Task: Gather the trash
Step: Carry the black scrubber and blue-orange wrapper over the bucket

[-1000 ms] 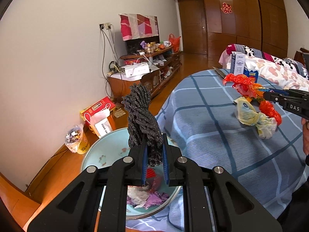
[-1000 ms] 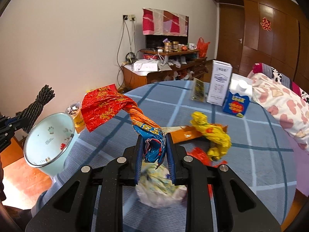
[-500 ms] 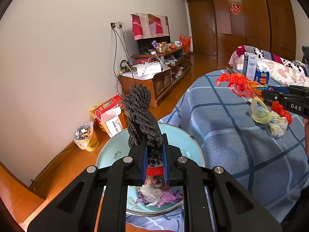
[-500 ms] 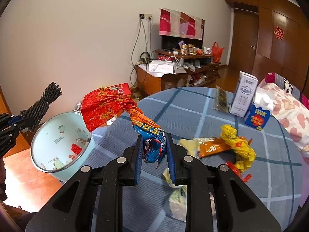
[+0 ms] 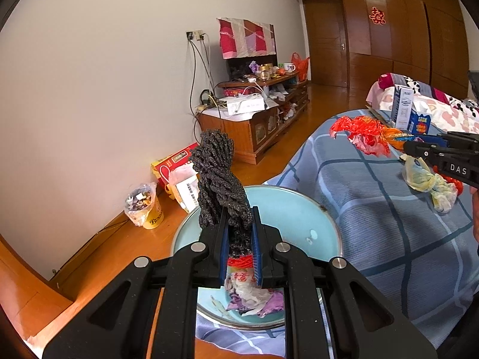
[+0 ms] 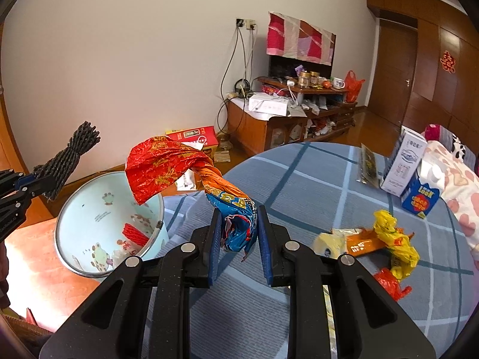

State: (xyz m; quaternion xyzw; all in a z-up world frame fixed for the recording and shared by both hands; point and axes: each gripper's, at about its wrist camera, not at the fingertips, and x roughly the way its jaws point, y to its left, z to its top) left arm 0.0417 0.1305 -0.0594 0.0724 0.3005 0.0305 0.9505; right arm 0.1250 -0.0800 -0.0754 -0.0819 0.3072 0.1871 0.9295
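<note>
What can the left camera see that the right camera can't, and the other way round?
Only the left wrist view shows the paper scraps low in the basin and the yellow cup on the floor. Only the right wrist view shows the yellow wrapper on the bed and the frog drawing inside the basin. Both show the basin, the black bundle and the red wrapper.

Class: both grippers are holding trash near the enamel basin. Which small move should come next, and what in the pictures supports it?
Probably open the left gripper: its black mesh bundle hangs above the basin, while the right gripper holds its twisted foil wrapper beside the rim.
</note>
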